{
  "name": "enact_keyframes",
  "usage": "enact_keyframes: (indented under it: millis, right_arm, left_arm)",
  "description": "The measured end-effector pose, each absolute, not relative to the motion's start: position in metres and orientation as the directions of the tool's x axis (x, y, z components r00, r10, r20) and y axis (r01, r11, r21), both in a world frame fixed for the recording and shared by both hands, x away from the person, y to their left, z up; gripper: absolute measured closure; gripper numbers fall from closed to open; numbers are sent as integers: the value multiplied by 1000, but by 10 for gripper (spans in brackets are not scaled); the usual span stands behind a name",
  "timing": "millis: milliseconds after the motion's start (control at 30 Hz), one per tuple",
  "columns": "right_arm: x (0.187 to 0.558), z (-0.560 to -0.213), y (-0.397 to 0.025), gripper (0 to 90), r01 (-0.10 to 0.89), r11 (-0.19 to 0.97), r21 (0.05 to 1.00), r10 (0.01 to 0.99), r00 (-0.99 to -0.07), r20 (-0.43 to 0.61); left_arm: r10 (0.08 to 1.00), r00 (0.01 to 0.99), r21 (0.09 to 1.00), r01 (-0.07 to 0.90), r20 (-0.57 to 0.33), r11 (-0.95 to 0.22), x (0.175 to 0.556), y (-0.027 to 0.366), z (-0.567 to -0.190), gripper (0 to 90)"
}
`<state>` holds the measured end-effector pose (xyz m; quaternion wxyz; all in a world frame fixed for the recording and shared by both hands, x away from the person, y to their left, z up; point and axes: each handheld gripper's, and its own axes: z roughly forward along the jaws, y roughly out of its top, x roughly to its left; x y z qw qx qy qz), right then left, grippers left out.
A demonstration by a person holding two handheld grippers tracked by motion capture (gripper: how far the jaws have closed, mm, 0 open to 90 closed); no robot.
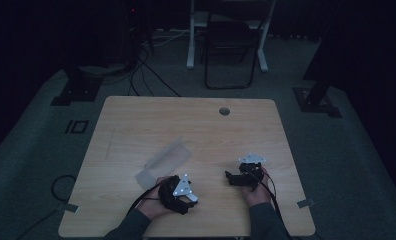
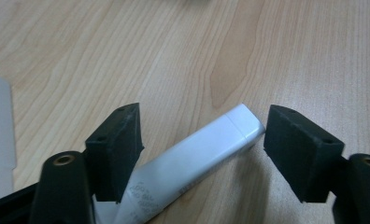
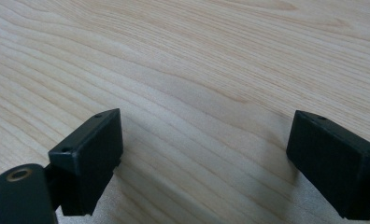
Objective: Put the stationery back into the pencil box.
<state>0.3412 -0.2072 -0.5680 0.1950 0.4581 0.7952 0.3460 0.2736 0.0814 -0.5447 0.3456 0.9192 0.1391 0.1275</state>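
The left gripper (image 2: 202,140) sits with jaws wide around a white tube (image 2: 192,161), not yet clamped; the right gripper (image 3: 204,154) waits wide and empty over the table (image 1: 136,120). Grasping remains.

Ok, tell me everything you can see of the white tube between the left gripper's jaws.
The white tube looks like smooth plastic, flattened, with a squared cap end and small grey print near its lower part, too blurred to read. It lies flat on the wooden table, running diagonally between the open jaws of the left gripper. Its lower part passes close by the left jaw; contact cannot be told. The cap end stops just short of the right jaw.
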Motion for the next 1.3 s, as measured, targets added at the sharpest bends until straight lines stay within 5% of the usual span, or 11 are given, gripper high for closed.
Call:
enact_keyframes:
  millis: [633, 1300]
  right_arm:
    - [341, -568, -207, 105, 593, 342, 729, 863, -506, 6]
    - [341, -568, -207, 105, 592, 344, 729, 862, -507, 6]
  left_arm:
    - [450, 887, 664, 277, 102, -695, 294, 80, -548, 668]
    - [474, 879, 651, 328, 56, -685, 301, 73, -550, 646]
